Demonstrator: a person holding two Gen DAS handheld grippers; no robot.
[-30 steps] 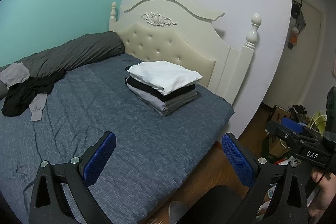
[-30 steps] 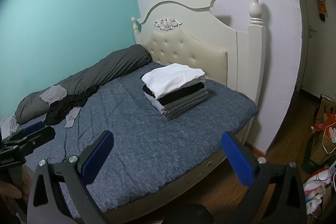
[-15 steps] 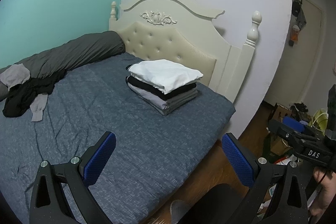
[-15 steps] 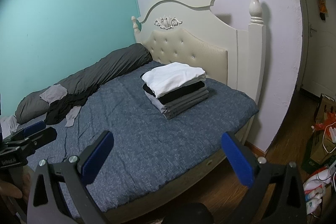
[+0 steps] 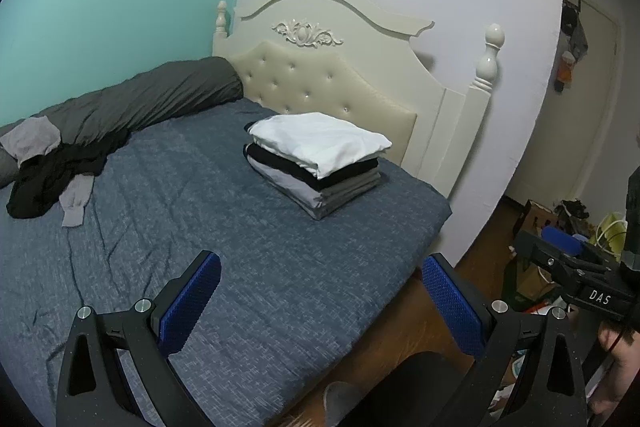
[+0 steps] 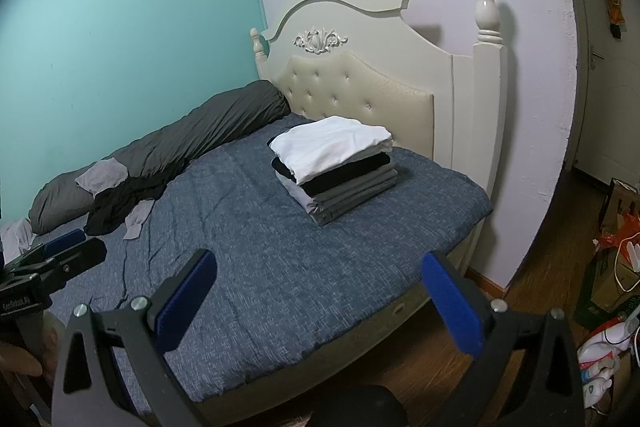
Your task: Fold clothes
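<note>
Left wrist view: your left gripper (image 5: 320, 291) hangs above the near edge of the bed (image 5: 248, 267) with its blue pads spread wide apart and nothing between them. The right gripper (image 6: 320, 291) is in the same condition, jaws apart and empty, aimed at the same mattress from further toward the foot side.

Compared with a second ago, very little has moved. The left wrist camera has drifted slightly, so the folded stack (image 5: 316, 163) sits a touch lower in the frame, and the right gripper body at that view's right edge has dropped a little. The right wrist view is almost unchanged. Neither tool has closed on any fabric during this interval.

Location of the work items:
1. The folded stack, white garment on top of black and grey layers, rests on the blue cover near the headboard (image 5: 336, 83). It appears finished.
2. The unfolded pile (image 5: 48, 171), dark fabric with grey pieces, lies at the far side of the bed against the rolled grey duvet (image 5: 160, 95), well apart from both grippers.
3. A pale garment (image 6: 16, 237) shows at the left edge of the right wrist view; its extent is hidden.

Assessment: one folding cycle looks complete, and you are between garments. The likely next step is a reach across to the unfolded pile.
</note>
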